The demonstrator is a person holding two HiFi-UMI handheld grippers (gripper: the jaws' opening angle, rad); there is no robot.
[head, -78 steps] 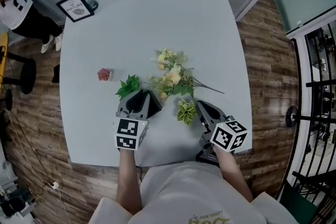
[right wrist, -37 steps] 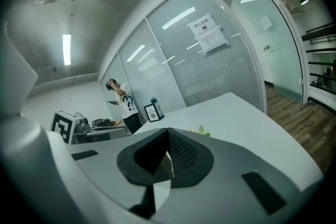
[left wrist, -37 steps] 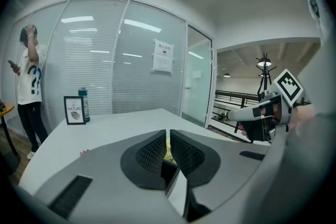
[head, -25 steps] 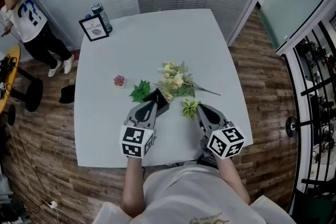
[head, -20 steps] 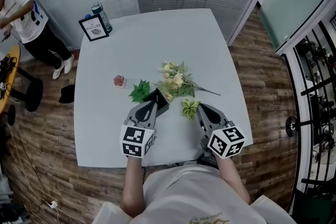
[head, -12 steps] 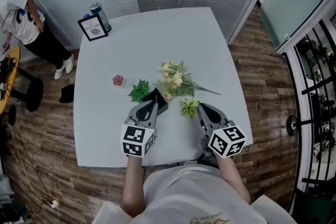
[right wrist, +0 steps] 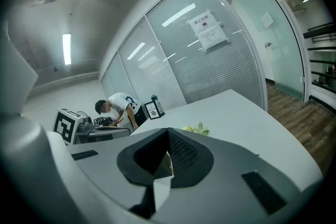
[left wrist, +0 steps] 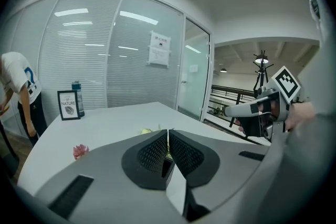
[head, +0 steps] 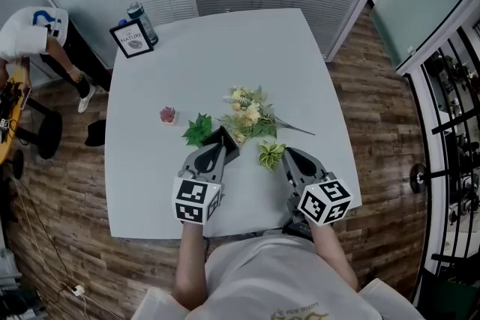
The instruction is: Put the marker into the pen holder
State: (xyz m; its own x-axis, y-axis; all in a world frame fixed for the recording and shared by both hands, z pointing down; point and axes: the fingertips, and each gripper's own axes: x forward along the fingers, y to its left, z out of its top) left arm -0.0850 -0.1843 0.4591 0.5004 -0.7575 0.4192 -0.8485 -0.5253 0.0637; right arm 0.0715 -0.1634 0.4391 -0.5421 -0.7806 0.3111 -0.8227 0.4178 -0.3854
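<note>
No marker and no pen holder can be made out in any view. My left gripper (head: 212,151) rests low over the white table (head: 225,49) near its front edge, its jaws shut with nothing between them (left wrist: 168,136). A small black object (head: 228,139) lies just beyond its tips, beside a green leaf sprig (head: 198,130). My right gripper (head: 289,156) sits to the right, also shut and empty (right wrist: 168,135), its tips next to a pale green leaf cluster (head: 270,154).
A bunch of artificial flowers (head: 250,115) lies at the table's middle, and a small pink flower (head: 167,115) to the left. A framed sign (head: 132,39) and a bottle (head: 139,16) stand at the far left corner. A person (head: 34,34) bends over beside the table's left.
Both grippers have stayed in place and shut. The person at the far left has bent down. Compared with three seconds ago, the head view takes in more of the room.
</note>
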